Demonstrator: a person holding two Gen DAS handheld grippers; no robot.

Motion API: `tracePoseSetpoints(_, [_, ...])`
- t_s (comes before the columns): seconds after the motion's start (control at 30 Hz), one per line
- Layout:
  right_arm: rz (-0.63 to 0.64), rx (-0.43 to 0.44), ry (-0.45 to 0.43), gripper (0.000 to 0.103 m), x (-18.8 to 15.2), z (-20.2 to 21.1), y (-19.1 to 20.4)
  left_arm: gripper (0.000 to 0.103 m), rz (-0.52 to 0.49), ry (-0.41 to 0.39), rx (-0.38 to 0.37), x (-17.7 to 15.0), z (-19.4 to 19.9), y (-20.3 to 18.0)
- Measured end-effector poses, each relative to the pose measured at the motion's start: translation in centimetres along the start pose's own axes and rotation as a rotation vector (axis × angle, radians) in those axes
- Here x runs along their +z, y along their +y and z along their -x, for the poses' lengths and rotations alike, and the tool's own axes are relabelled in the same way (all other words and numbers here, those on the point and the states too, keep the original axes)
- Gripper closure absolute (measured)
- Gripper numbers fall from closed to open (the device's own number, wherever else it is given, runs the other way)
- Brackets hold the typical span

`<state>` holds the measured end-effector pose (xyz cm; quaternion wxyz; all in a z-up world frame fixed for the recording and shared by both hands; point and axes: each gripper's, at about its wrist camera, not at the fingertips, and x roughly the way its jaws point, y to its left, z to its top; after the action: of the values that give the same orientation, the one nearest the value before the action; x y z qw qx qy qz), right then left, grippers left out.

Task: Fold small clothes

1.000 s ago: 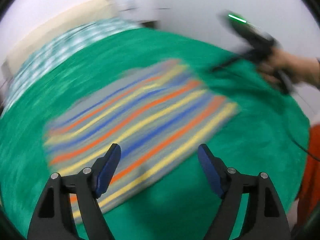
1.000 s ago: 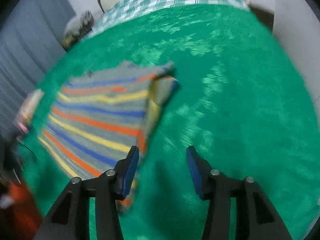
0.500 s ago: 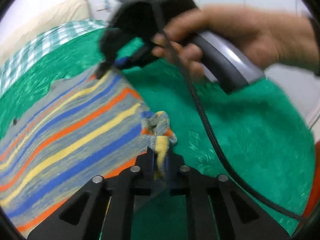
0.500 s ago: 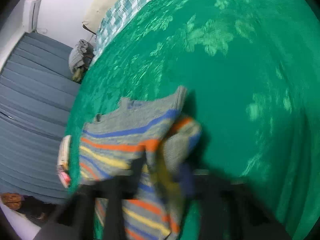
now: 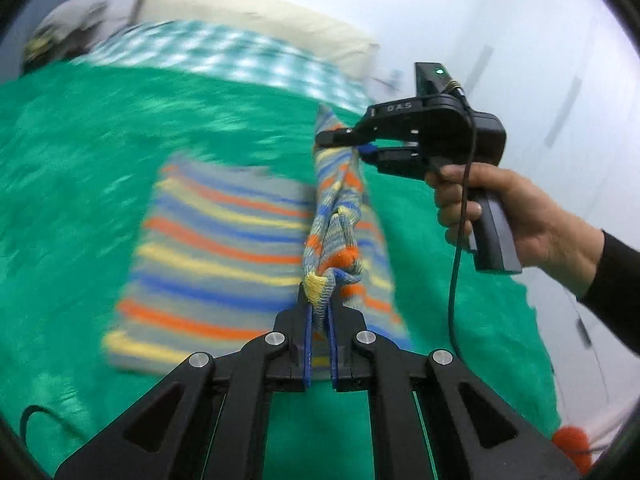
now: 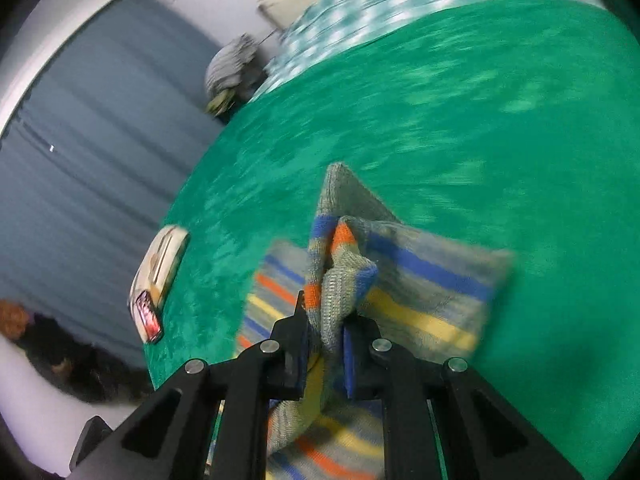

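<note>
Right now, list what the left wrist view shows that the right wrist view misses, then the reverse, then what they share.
Only the left wrist view shows the right gripper from outside, shut on the far end of the lifted edge, the hand holding it, and its dangling cable. Only the right wrist view shows the blue curtain and a small packet lying on the blanket's edge. Both show the striped garment, pinched in each view's own gripper, partly lifted off the green blanket, with the checked bedding behind; the left gripper is also shut on it.
</note>
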<state>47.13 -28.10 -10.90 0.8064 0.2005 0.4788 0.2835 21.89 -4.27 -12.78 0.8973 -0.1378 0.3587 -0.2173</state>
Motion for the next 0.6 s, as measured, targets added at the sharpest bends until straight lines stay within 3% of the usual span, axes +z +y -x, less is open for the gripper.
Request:
tracePoseSetpoints(0.17, [0.032,0.022,0.064,0.089,0.2,-9.1,5.3,0.098,0.124,0.009,0.095,0.3,-0.5,5.9])
tracePoseSetpoints(0.3, [0.05,-0.02,0.104,0.089,-0.5,-14.1,7.3,0.098,0.213,0.049,0.129,-0.3,-1.2,9.9])
tracePoseSetpoints(0.37, [0.027,-0.051,0.108,0.084,-0.8,-15.9,7.1,0.085,0.224,0.073,0.15,-0.4,-1.5,10.9])
tracePoseSetpoints(0.4, [0.011,-0.056,0.103,0.076,-1.0,-16.2,6.9,0.078,0.227,0.078,0.171,-0.6,-1.2,11.2])
tracePoseSetpoints(0.43, [-0.025,-0.029,0.093,0.06,-1.2,-16.6,6.7,0.067,0.236,0.073,0.181,-0.8,-0.5,11.5])
tracePoseSetpoints(0.47, [-0.051,0.005,0.083,0.056,-1.3,-16.6,6.5,0.056,0.247,0.062,0.178,-0.8,-0.1,11.7])
tracePoseSetpoints(0.6, [-0.055,0.094,0.026,0.055,-1.6,-14.0,7.0,0.04,0.265,0.008,0.129,-0.7,2.1,12.2])
